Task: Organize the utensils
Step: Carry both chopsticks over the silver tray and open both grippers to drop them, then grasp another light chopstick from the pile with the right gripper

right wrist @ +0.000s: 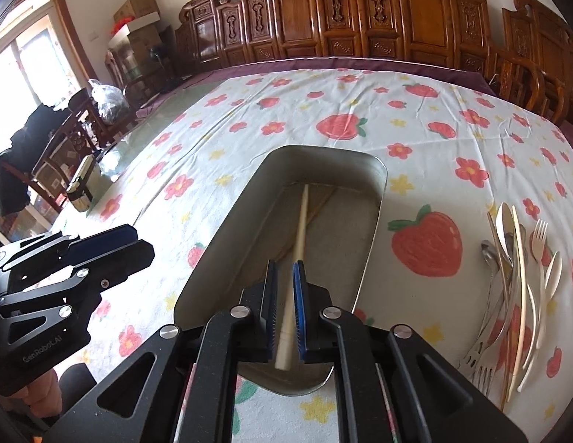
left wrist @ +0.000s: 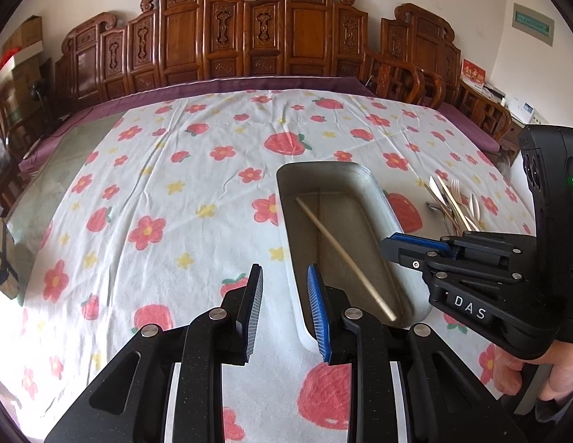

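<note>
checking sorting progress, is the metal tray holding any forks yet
No, the metal tray holds only one chopstick; the forks lie in the pile on the cloth.

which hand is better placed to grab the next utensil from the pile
Right. The right gripper hangs over the tray, and the utensil pile lies just to its right. The left gripper, jaws open, is across the tray.

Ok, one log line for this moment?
right hand-held gripper: around chopstick, over tray | left hand-held gripper: open, empty | utensil pile: beside tray

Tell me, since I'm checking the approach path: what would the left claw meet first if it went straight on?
Probably the strawberry tablecloth: the left claw points past the metal tray's left rim, and nothing stands ahead on that side. Depth is unclear.
</note>
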### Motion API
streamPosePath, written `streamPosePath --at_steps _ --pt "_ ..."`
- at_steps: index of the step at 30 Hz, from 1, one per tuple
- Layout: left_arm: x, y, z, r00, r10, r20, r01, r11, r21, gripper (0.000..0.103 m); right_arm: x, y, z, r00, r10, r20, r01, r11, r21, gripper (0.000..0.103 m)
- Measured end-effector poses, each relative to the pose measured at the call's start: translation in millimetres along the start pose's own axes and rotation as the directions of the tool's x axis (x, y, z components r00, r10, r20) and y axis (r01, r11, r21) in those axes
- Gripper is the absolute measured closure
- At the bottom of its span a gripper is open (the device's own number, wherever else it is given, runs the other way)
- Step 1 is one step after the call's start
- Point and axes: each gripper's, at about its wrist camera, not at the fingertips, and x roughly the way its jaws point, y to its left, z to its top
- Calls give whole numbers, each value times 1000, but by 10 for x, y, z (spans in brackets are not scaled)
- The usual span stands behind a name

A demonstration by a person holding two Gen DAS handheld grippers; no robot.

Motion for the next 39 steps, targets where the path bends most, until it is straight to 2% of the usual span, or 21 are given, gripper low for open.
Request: streamPosePath --at_steps 4,12,14,16,19,20,26,30,33,39 --pt "-24 -55 -18 1000 -11 3 11 1000 12 77 -145 -73 -42 1000 0 19 0 1000 -5 93" --pt "-112 -288 -34 999 -47 18 46 998 51 74 -656 -342 -243 996 -50 75 53 998 -36 93" --pt "-142 -376 -46 998 -53 25 51 996 67 63 -796 -454 -327 994 -67 85 70 997 -34 93" --pt "-162 -446 -56 998 -56 30 54 995 83 57 -913 -561 -409 992 -86 92 89 996 -28 93" --pt "-185 -554 -76 998 -54 32 51 994 101 37 -1077 -741 -562 988 -115 101 118 993 -20 93" --pt "-194 -589 -82 998 -55 37 50 993 104 34 -1116 -782 -601 987 -122 103 125 992 -17 93" --pt "-206 -838 -74 997 -57 41 52 991 127 31 -1332 -1157 -855 979 -180 94 182 983 -11 93" --pt "-210 -994 -50 995 -85 47 79 990 113 30 -1375 -1396 -948 974 -210 85 210 978 7 91" --pt "-192 -1165 -37 994 -102 48 96 988 117 30 -1359 -1583 -987 977 -199 73 197 980 39 87" --pt "-126 -1437 -73 992 -119 35 113 984 137 30 -1131 -1731 -966 984 -174 40 172 984 51 86"
